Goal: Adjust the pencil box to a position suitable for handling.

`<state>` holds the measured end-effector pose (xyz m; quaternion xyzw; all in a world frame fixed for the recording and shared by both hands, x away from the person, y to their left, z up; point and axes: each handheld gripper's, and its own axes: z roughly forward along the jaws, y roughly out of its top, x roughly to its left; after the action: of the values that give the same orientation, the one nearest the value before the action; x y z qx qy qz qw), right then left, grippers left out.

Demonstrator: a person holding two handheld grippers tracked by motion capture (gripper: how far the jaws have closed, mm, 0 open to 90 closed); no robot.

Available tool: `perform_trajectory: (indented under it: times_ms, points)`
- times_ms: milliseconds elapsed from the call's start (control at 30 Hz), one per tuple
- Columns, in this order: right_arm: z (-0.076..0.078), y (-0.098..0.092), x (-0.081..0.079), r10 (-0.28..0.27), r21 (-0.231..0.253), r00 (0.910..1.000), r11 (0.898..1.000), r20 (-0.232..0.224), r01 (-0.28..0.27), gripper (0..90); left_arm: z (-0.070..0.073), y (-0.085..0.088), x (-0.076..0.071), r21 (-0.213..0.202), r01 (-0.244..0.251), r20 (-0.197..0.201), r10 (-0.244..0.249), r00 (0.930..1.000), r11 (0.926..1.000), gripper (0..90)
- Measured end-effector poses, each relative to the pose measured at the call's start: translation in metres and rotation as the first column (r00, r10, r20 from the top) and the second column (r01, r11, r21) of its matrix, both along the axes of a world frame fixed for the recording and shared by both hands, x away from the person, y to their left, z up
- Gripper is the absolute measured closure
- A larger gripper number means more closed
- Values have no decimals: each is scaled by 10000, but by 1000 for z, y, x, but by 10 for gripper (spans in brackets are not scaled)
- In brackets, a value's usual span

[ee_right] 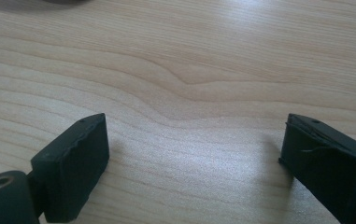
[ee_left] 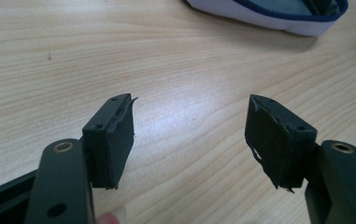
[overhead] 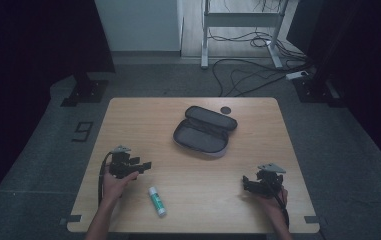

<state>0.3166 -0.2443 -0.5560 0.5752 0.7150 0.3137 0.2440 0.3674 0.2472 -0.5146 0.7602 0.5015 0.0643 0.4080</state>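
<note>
Left gripper (overhead: 143, 165) released, empty, near white glue stick with green label (overhead: 157, 200); right gripper (overhead: 248, 182) released, empty. Open grey zip pouch (overhead: 204, 131) mid-table, well apart from both.

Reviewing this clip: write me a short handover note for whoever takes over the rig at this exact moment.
Left gripper: jaws open, holding nothing, low over the table at its left side.
Right gripper: jaws open, holding nothing, low over the right front of the table.
Glue stick: lying flat near the front edge, closest to the left gripper, untouched.
Pencil case: unzipped and lying open at the table's middle, toward the far side; a small dark disc lies behind it.
Done: the case is open.
Left: probably picking up the glue stick and placing it in the case, then closing it.
</note>
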Motion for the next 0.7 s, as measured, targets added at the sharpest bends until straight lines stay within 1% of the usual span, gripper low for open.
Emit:
perform_trajectory:
  times_ms: [133,167,267,333,433,533,600,700]
  points:
    - [0,0,0,2,2,10000,10000,1,-2,73,1,-2,3,71,21,41,-22,10000,10000,334]
    - [0,0,0,0,4,10000,10000,3,0,73,3,-4,5,31,33,116,-33,9999,10000,334]
    - [0,0,0,-1,3,10000,10000,3,1,73,5,-6,8,-5,100,115,-100,9999,9999,342]
    - [0,0,0,7,18,10000,10000,23,-7,79,4,-9,11,-182,247,153,-244,9996,9995,342]
    - [0,0,0,31,16,10000,10000,37,-31,86,1,-11,16,-205,249,-35,-250,9997,9995,339]
    - [0,1,0,60,23,10000,10000,38,-60,95,0,-14,20,-231,253,-62,-254,9997,9994,335]
    - [0,1,-1,215,26,9997,9998,114,-216,119,0,-18,22,-269,349,-92,-352,9993,9990,329]
    - [0,3,0,339,42,9993,9994,127,-340,122,2,-23,27,-223,329,-31,-330,9995,9992,322]
